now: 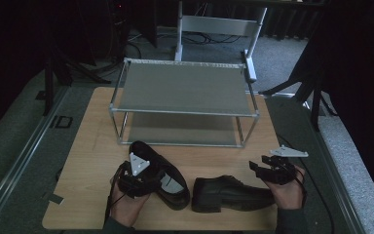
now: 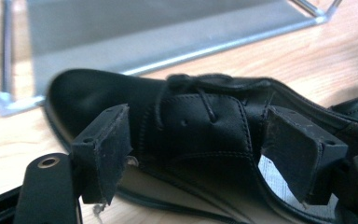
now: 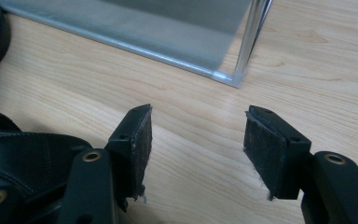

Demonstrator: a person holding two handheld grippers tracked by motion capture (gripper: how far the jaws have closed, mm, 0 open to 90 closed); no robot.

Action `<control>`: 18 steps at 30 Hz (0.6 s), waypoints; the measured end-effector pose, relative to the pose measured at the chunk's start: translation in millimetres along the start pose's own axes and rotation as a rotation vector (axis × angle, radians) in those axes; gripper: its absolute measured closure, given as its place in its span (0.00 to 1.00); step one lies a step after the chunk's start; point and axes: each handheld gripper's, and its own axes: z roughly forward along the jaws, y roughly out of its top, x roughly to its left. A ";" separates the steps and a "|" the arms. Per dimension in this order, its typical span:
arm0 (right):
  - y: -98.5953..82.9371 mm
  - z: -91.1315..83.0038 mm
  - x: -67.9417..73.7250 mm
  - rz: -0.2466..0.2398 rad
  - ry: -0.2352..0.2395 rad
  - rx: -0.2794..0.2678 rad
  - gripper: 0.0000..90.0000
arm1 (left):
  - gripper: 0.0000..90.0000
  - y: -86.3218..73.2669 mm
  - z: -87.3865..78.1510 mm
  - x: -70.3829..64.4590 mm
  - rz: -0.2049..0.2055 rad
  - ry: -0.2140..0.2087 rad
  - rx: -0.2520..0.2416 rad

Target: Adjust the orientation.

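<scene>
Two black leather lace-up dress shoes near the front edge of the light wooden tabletop (image 1: 97,117), in front of a two-tier metal-framed shoe rack with grey shelves (image 1: 182,87) at the back edge. Left shoe (image 1: 168,178) angled, toe toward the rack's front left leg, pale insole showing; right shoe (image 1: 231,192) lying crosswise just beside it, parallel to the front edge.

Left gripper (image 1: 139,181) spread wide, jaws straddling the left shoe at the laced vamp and collar, pads not yet clearly pressing on the leather. Right gripper (image 1: 265,165) also spread, holding nothing, hovering over bare wood near the front right corner, just beyond one end of the right shoe.

Likely handling: moderately heavy for its size, sole stiff, upper soft and yielding, polished leather somewhat slippery. Best hold probably across the collar or one side wall of the opening, one pad inside against the lining, one outside, where the rim gives a firm edge. Pinching the smooth toe cap liable to slip; laces too loose to trust.
</scene>
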 end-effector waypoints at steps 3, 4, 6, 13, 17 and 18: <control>0.0 -1.1 -1.4 0.008 0.002 -0.005 0.46 | 0.24 -1.4 3.7 -1.6 -0.010 -0.003 0.011; -0.1 -1.4 -1.8 0.009 0.000 -0.007 0.46 | 0.23 -3.1 6.3 -5.0 -0.009 0.002 0.020; -0.3 -1.5 -2.1 0.011 0.001 -0.007 0.46 | 0.22 -4.5 8.7 -9.5 0.005 0.003 0.029; -0.3 -1.3 -1.7 0.003 -0.004 -0.009 0.45 | 0.31 -8.9 15.2 -9.2 0.021 0.053 0.051; -1.3 -0.2 -3.5 0.011 -0.004 -0.002 0.46 | 0.33 -7.9 16.0 -9.2 0.019 0.049 0.051; -1.3 -0.2 -3.5 0.011 -0.004 -0.002 0.46 | 0.33 -7.9 16.0 -9.2 0.019 0.049 0.051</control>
